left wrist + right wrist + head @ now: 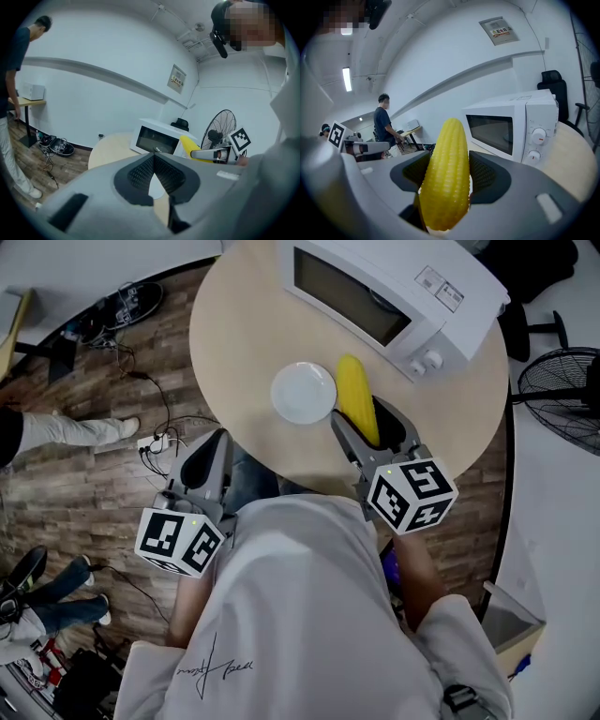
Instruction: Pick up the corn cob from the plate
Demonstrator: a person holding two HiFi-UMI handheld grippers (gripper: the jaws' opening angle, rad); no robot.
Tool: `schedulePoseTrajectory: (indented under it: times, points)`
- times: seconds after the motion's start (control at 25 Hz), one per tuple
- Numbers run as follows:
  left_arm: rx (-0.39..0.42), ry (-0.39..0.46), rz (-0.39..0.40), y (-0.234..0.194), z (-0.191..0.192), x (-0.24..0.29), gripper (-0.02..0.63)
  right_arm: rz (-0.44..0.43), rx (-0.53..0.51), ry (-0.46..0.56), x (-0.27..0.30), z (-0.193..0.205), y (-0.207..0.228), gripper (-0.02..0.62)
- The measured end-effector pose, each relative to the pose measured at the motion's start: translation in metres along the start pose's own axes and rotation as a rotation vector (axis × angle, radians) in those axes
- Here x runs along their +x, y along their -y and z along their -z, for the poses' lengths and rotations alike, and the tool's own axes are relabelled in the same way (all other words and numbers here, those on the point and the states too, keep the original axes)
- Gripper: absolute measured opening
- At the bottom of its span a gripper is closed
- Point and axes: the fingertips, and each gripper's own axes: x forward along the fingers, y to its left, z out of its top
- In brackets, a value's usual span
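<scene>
Right gripper view: the corn cob [446, 154] stands lengthwise between the jaws of your right gripper [446, 176], which are clamped on its lower half. Its tapered tip projects well ahead of the jaw tips, and its butt end sits back toward the gripper's body. Head view: the cob is off the plate [303, 393], which lies bare just to the left of the right jaws on the round table [244, 324].

Risks. The cob is a rounded, tapering body with a ribbed but glossy skin of kernel rows. Squeezed on a taper, it may creep forward out of the jaws, or roll about its long axis if you tilt or swing the tool sharply. The grip seems to bear on a narrow band of each ridged dark pad [485, 176], so a jolt could pivot the cob. The microwave [394, 287] stands close ahead of the jaw tips — pushing forward could knock the projecting tip against its hard white casing.

Materials. Cob: yellow, likely plastic or rubbery, judging by its even sheen. Plate: small, round, smooth white. Table: pale matt top. Your left gripper [153, 157] has its jaws closed tip to tip on nothing, and hangs beside the table's edge, well to the left of the right tool.
</scene>
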Motion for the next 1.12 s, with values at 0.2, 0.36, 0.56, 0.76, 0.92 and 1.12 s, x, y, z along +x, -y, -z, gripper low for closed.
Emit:
schedulePoseTrajectory:
  times: [0.2, 0.36, 0.56, 0.76, 0.92, 1.12]
  points:
    - [-0.002, 0.013, 0.0, 0.001, -0.004, -0.001, 0.002, -0.014, -0.009, 0.078, -0.011, -0.009, -0.002, 0.273]
    - [-0.005, 0.033, 0.001, 0.003, -0.009, -0.005, 0.001, -0.038, -0.048, 0.137, -0.023, -0.018, -0.008, 0.273]
    - [-0.001, 0.047, 0.003, 0.005, -0.014, -0.005, 0.0, -0.066, -0.07, 0.13, -0.024, -0.017, -0.01, 0.273]
    - [-0.007, 0.044, -0.01, 0.003, -0.013, -0.006, -0.003, -0.084, -0.063, 0.126, -0.025, -0.017, -0.008, 0.273]
    - [-0.013, 0.04, -0.017, 0.003, -0.011, -0.006, -0.006, -0.075, -0.065, 0.121, -0.026, -0.016, -0.006, 0.273]
    - [-0.016, 0.031, -0.013, 0.004, -0.009, -0.007, -0.007, -0.077, -0.045, 0.122, -0.027, -0.017, -0.006, 0.273]
